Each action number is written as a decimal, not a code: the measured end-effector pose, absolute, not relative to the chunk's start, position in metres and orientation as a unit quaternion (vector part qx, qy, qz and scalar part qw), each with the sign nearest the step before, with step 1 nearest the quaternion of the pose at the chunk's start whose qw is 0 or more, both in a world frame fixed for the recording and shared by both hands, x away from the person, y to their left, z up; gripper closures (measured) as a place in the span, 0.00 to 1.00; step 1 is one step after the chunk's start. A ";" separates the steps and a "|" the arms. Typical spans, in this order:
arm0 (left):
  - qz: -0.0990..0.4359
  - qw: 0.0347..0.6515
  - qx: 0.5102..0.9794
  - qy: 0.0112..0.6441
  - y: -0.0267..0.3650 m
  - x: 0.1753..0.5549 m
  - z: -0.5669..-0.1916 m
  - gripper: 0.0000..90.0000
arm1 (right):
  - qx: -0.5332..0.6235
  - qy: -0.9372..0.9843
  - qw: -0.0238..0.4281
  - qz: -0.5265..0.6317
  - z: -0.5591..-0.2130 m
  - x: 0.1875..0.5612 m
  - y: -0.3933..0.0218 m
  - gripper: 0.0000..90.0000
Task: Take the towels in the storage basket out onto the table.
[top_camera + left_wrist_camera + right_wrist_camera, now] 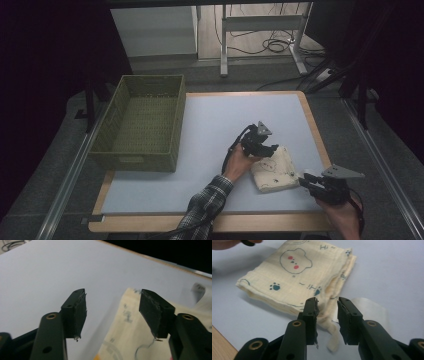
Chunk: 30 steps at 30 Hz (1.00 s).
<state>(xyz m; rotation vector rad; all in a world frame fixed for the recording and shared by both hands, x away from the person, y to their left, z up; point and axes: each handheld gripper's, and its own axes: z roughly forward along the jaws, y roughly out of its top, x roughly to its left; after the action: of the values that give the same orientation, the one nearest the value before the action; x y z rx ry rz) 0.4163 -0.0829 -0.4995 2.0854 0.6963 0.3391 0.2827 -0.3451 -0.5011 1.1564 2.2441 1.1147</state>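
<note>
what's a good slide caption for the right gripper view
Right tool open just above the corner of a folded cream cloth with bear and paw prints, lying on the pale table.

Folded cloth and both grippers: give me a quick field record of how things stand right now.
cloth: folded cream cloth with bear print, flat on the table
left gripper: left gripper at the cloth's far left edge, jaws apart, nothing gripped
right gripper: right gripper at the cloth's near corner, jaws apart, not pressing it
basket: green basket, far left, holds nothing
</note>
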 end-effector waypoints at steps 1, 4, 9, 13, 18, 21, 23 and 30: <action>0.136 0.441 0.841 0.284 -0.079 0.416 -0.501 0.39 | 0.414 0.797 0.190 0.397 -0.500 0.284 -0.346 0.75; 0.134 0.438 0.840 0.291 -0.067 0.414 -0.503 0.38 | 0.413 0.794 0.190 0.404 -0.495 0.288 -0.343 0.72; 0.128 0.438 0.837 0.303 -0.046 0.410 -0.506 0.41 | 0.407 0.798 0.187 0.404 -0.493 0.296 -0.330 0.70; 0.122 0.433 0.838 0.309 -0.032 0.409 -0.510 0.42 | 0.411 0.807 0.186 0.380 -0.502 0.303 -0.321 0.71; 0.114 0.426 0.841 0.314 -0.021 0.407 -0.514 0.43 | 0.430 0.807 0.195 0.354 -0.509 0.301 -0.327 0.66; 0.109 0.423 0.842 0.318 -0.017 0.408 -0.516 0.43 | 0.438 0.808 0.179 0.352 -0.512 0.298 -0.331 0.58; 0.103 0.423 0.841 0.320 -0.015 0.409 -0.517 0.43 | 0.440 0.810 0.168 0.350 -0.515 0.298 -0.330 0.57; 0.093 0.421 0.843 0.320 -0.013 0.410 -0.517 0.43 | 0.461 0.805 0.112 0.356 -0.516 0.306 -0.326 0.85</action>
<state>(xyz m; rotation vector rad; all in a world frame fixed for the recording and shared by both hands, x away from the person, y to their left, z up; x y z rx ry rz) 0.4096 -0.0125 -0.5171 2.1129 0.8021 0.2319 0.3058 -0.3264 -0.5163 1.3525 2.3639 1.0442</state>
